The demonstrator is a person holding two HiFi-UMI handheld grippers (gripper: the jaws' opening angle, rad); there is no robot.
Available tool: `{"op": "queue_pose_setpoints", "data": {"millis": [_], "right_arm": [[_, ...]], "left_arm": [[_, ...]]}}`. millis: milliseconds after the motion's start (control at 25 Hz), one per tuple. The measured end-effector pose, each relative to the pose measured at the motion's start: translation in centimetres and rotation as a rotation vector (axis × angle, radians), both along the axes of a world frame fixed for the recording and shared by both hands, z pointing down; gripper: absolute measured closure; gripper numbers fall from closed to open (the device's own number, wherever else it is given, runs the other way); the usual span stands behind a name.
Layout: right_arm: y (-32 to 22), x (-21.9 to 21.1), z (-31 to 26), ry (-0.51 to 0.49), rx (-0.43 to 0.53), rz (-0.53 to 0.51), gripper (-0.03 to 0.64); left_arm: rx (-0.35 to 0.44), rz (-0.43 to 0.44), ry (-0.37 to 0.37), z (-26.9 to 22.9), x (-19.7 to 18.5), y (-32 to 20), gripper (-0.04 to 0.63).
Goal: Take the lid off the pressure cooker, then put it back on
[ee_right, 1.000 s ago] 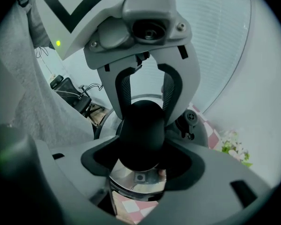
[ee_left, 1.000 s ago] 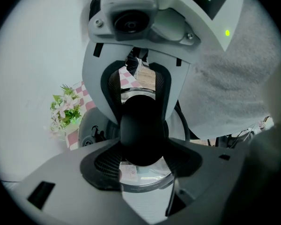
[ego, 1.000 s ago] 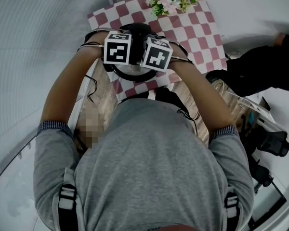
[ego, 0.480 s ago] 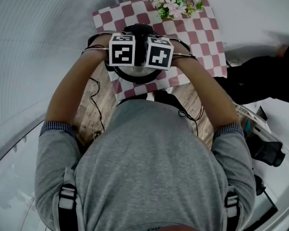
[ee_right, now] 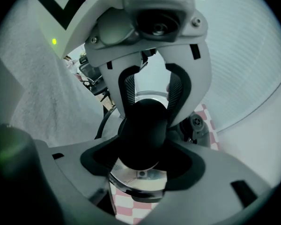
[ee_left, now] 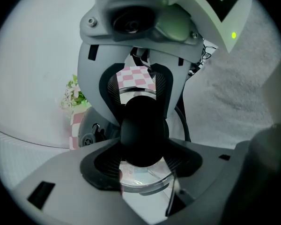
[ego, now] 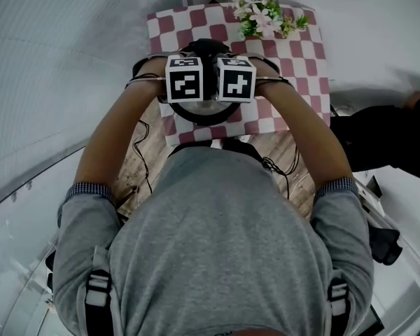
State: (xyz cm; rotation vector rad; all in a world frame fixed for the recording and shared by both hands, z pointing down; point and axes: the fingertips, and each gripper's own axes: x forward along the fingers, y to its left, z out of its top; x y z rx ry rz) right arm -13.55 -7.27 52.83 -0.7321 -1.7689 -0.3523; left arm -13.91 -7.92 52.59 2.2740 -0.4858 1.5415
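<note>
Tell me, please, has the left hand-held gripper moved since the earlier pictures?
No: the left hand-held gripper stays over the cooker lid on the checked cloth.

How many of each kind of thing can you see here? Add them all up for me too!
Grippers: 2, the left gripper and the right gripper, both clamped on the cooker's black knob
Pressure cooker with its lid: 1
Checkered cloth: 1
Bunch of flowers: 1
Total: 5

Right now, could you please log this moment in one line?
left gripper: on lid handle | right gripper: on lid handle | cooker: on checkered cloth
</note>
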Motion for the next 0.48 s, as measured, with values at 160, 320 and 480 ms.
{"op": "queue_pose_setpoints", "data": {"millis": [160, 320, 480], "right_arm": [[-0.02, 0.10, 0.00, 0.003, -0.003, -0.073, 0.314], [-0.13, 0.05, -0.08, 0.014, -0.001, -0.152, 0.314], [-0.10, 0.19, -0.02, 0.022, 0.005, -0.213, 0.313]], "left_arm": [[-0.004, -0.058, 0.005, -0.03, 0.00, 0.05, 0.296], [-0.012, -0.108, 0.004, -0.08, -0.08, -0.02, 0.296], [-0.034, -0.135, 0.006, -0.05, -0.01, 0.19, 0.296]]}}
